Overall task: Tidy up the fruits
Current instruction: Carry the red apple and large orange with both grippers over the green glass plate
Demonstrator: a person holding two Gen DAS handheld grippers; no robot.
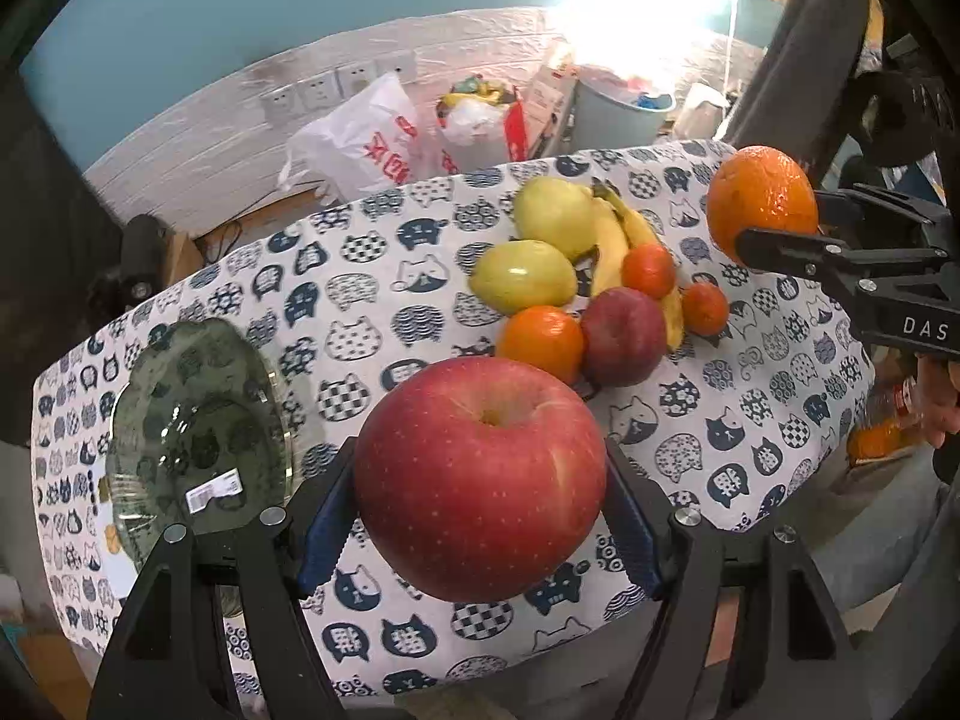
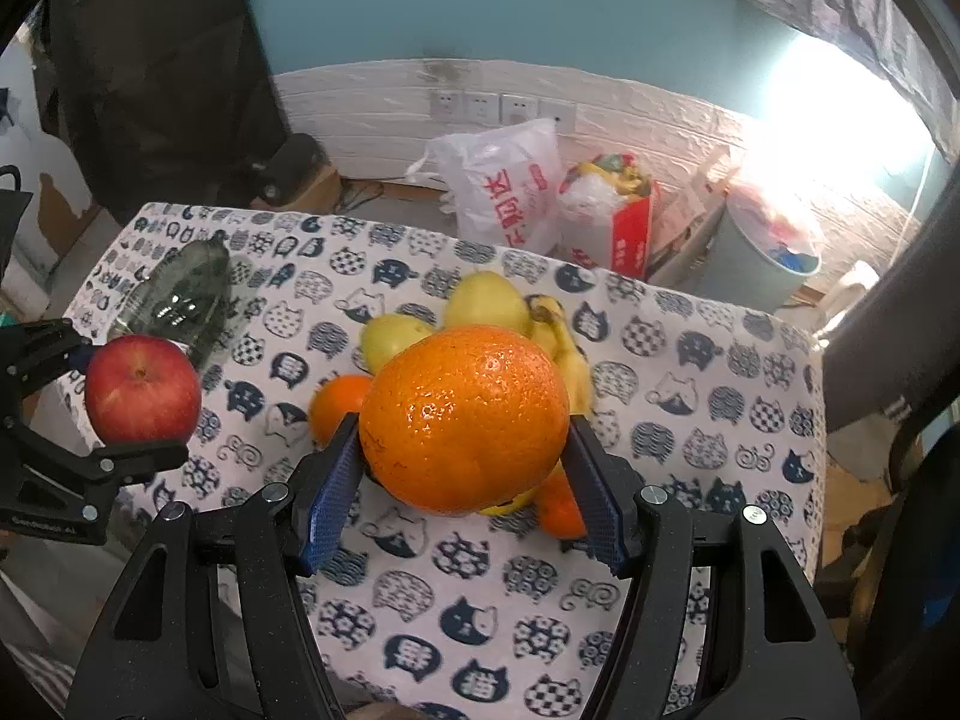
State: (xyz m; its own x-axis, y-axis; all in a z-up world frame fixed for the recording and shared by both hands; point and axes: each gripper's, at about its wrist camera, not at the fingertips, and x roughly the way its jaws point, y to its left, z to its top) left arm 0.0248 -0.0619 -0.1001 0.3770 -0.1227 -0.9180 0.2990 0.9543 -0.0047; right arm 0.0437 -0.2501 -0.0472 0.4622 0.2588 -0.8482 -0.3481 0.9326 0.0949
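My left gripper [image 1: 480, 516] is shut on a big red apple [image 1: 480, 474], held above the cat-print tablecloth [image 1: 372, 300]; that apple [image 2: 143, 389] also shows at the left of the right wrist view. My right gripper [image 2: 465, 474] is shut on a large orange [image 2: 465, 417], which hangs at the right of the left wrist view as the orange [image 1: 761, 201]. On the cloth lies a pile: two green pears [image 1: 522, 276], bananas [image 1: 612, 252], a dark red apple [image 1: 624, 336] and small oranges [image 1: 543, 339]. A clear green glass plate [image 1: 192, 420] sits at the left.
Behind the table, on the floor, stand a white plastic bag [image 2: 504, 186], a red box of rubbish [image 2: 624, 222] and a grey bin [image 2: 762, 258]. Wall sockets [image 2: 480, 108] sit on the white brick wall. A hand [image 1: 942, 402] shows at the right edge.
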